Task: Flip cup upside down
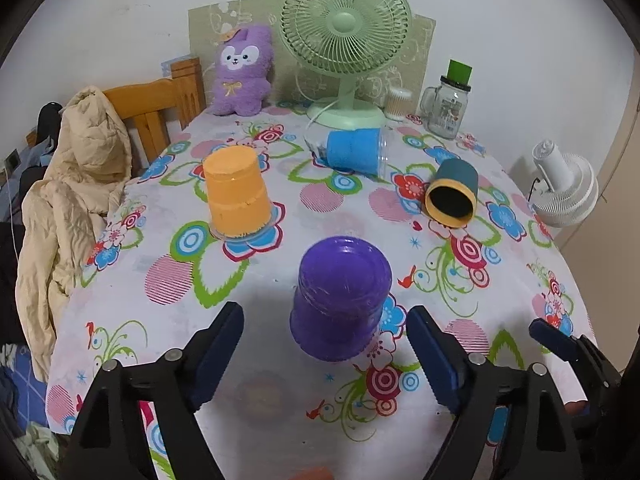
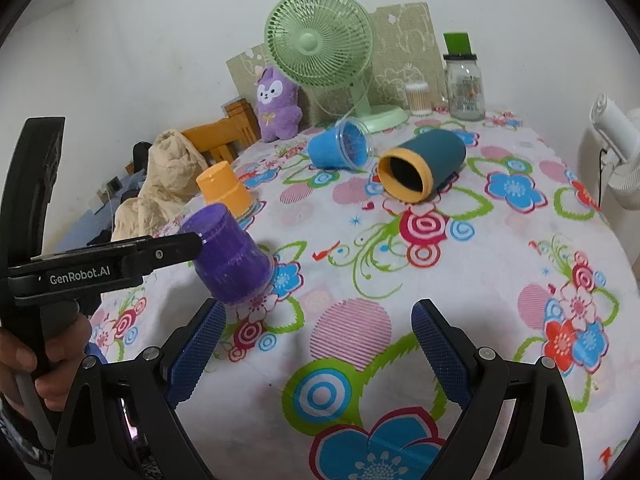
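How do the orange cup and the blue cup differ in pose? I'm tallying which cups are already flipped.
The orange cup stands upside down, base up, rim on the tablecloth; the blue cup lies on its side, its mouth open sideways. The orange cup sits nearer the chair side, the blue cup close to the green fan. Both are untouched by either tool.

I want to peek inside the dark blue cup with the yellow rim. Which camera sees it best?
The right wrist view: the dark blue cup lies on its side, bigger and nearer, its mouth facing the camera. The left wrist view shows it smaller and farther off, mouth also visible.
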The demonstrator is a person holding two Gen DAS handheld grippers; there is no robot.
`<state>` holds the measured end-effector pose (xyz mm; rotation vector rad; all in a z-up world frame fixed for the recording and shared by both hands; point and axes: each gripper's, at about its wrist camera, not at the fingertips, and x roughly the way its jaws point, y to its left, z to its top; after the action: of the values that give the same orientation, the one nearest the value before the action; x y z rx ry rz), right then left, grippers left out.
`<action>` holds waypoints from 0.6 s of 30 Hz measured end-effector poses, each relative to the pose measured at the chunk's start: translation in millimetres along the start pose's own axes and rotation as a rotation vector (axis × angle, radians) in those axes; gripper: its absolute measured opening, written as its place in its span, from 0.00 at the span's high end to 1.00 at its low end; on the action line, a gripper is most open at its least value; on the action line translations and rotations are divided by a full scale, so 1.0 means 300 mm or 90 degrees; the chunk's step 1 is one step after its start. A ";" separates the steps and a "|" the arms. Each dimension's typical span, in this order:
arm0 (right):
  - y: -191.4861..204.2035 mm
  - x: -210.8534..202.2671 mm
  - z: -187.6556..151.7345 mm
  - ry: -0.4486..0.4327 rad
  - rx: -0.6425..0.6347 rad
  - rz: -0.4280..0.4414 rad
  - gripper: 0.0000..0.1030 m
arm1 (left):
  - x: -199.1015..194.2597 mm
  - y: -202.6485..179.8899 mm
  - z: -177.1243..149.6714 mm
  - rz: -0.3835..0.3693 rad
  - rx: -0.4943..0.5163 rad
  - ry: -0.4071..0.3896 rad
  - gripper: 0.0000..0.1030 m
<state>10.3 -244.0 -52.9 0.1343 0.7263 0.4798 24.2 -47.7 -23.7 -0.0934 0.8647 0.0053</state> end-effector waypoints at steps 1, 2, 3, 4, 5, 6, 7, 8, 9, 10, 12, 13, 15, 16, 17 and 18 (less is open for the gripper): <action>0.006 -0.005 0.009 -0.002 -0.001 -0.002 0.07 | -0.006 0.002 0.000 -0.001 -0.001 -0.003 0.15; 0.013 -0.009 0.016 -0.004 -0.004 -0.005 0.07 | -0.013 0.006 -0.001 -0.004 -0.001 -0.008 0.13; 0.020 -0.012 0.024 -0.005 -0.007 -0.008 0.07 | -0.019 0.008 -0.002 -0.006 -0.001 -0.011 0.12; 0.027 -0.014 0.030 -0.007 -0.010 -0.012 0.07 | -0.024 0.011 -0.002 -0.007 -0.001 -0.015 0.11; 0.035 -0.017 0.039 -0.011 -0.015 -0.018 0.07 | -0.028 0.013 -0.001 -0.007 -0.001 -0.018 0.11; 0.042 -0.019 0.046 -0.014 -0.017 -0.021 0.07 | -0.033 0.016 0.000 -0.008 -0.001 -0.020 0.11; 0.048 -0.022 0.055 -0.018 -0.021 -0.026 0.07 | -0.038 0.019 0.001 -0.010 -0.001 -0.023 0.11; 0.052 -0.027 0.064 -0.025 -0.022 -0.029 0.07 | -0.047 0.023 0.003 -0.012 -0.001 -0.027 0.11; 0.055 -0.031 0.072 -0.031 -0.021 -0.032 0.07 | -0.054 0.027 0.006 -0.013 -0.002 -0.031 0.10; 0.057 -0.036 0.081 -0.037 -0.020 -0.034 0.07 | -0.063 0.031 0.007 -0.014 -0.003 -0.035 0.10; 0.065 -0.045 0.101 -0.046 -0.019 -0.034 0.07 | -0.084 0.042 0.013 -0.012 -0.005 -0.051 0.08; 0.071 -0.049 0.108 -0.049 -0.020 -0.034 0.07 | -0.093 0.048 0.015 -0.010 -0.006 -0.058 0.07; 0.084 -0.057 0.124 -0.057 -0.025 -0.033 0.07 | -0.110 0.062 0.019 -0.006 -0.009 -0.073 0.05; 0.094 -0.062 0.132 -0.060 -0.027 -0.033 0.07 | -0.118 0.072 0.020 -0.005 -0.012 -0.079 0.04; 0.102 -0.067 0.139 -0.064 -0.030 -0.033 0.07 | -0.127 0.084 0.021 -0.005 -0.019 -0.086 0.03; 0.114 -0.072 0.147 -0.068 -0.033 -0.032 0.07 | -0.133 0.094 0.023 -0.007 -0.025 -0.090 0.03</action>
<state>13.0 -221.8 2.8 0.0924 0.6105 0.4391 2.4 -17.8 8.9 -0.1335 0.7228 0.0182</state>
